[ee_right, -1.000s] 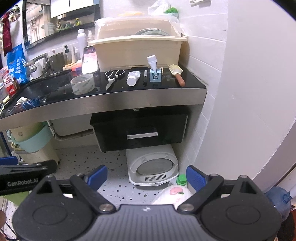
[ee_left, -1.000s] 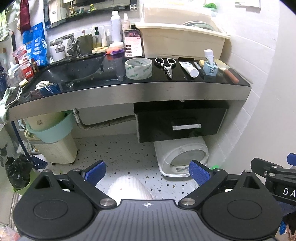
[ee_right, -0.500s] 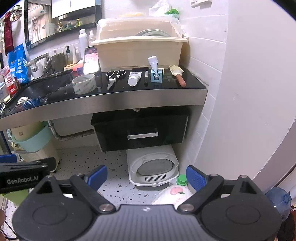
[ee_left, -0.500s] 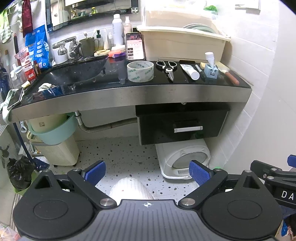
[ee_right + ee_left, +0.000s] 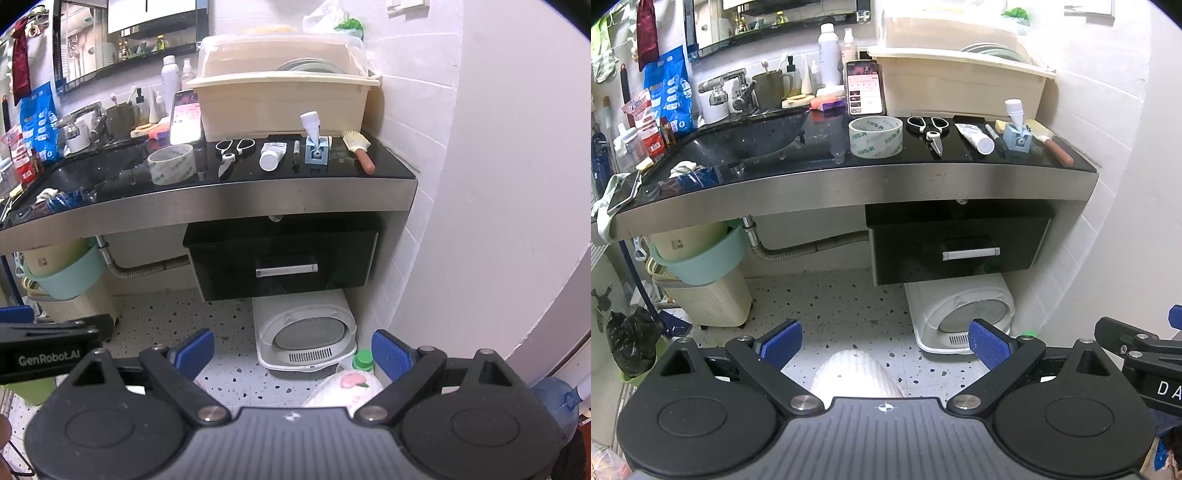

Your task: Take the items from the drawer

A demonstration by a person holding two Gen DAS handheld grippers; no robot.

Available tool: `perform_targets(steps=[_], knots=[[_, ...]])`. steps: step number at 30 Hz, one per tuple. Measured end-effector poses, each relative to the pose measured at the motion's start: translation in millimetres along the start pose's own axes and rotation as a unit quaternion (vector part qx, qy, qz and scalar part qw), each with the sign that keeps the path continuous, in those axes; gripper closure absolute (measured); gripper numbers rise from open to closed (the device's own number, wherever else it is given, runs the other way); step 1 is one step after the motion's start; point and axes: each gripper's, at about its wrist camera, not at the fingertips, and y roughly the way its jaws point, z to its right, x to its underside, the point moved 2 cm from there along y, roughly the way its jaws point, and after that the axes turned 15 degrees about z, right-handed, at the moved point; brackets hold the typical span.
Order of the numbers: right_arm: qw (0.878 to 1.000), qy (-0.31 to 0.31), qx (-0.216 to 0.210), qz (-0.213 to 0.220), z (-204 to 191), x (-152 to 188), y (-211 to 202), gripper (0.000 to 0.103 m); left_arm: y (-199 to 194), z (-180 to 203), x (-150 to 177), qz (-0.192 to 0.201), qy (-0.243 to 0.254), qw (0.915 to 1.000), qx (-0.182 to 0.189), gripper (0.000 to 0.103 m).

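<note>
A black drawer (image 5: 960, 251) with a silver handle (image 5: 970, 253) hangs shut under the black counter; it also shows in the right wrist view (image 5: 284, 264). On the counter lie a tape roll (image 5: 875, 136), scissors (image 5: 931, 129), a white tube (image 5: 975, 136), a pen (image 5: 991, 133), a blue holder with a white cone (image 5: 1016, 129) and a brush (image 5: 1049, 140). My left gripper (image 5: 886, 343) is open and empty, well back from the drawer. My right gripper (image 5: 293, 349) is open and empty, also well back.
A white litter box (image 5: 306, 332) sits on the speckled floor under the drawer. A cream dish rack (image 5: 280, 99) and a phone (image 5: 865, 88) stand at the counter's back. A sink (image 5: 746, 136) is left. Baskets (image 5: 701, 280) stand lower left. A white wall (image 5: 498, 184) is right.
Both grippers have risen slightly, so the counter and drawer sit lower in view. The jaws stay open. The drawer stays shut.
</note>
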Motion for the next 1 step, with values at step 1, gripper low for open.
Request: perform_targets(steps=[1], knots=[[1.000,0.001,0.000,-0.001,0.3,0.3,0.2,0.011,-0.3,0.0,0.2,0.001,0.001,1.0000,0.000,0.005]])
